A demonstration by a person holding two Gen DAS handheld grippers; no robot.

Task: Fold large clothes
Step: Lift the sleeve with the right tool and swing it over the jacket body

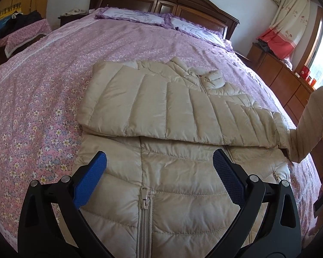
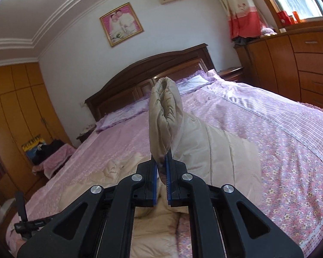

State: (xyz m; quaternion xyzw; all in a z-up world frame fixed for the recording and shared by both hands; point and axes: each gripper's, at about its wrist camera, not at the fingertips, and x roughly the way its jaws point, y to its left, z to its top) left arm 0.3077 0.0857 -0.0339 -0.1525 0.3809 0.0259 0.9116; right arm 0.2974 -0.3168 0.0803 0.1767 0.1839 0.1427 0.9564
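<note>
Cream quilted nylon: the puffer jacket (image 1: 161, 116) lies flat in the middle of the bed (image 1: 43, 90), its long axis running from the bed's foot toward the headboard (image 1: 161, 2), collar toward the headboard and front zip facing up. One sleeve lies folded across the chest. The other sleeve (image 2: 164, 116) is lifted off the bed, cuff pointing up toward the headboard, pinched between the closed right gripper (image 2: 162, 163). The left gripper (image 1: 159, 172) hovers tilted down over the hem, jaws spread wide, holding nothing.
</note>
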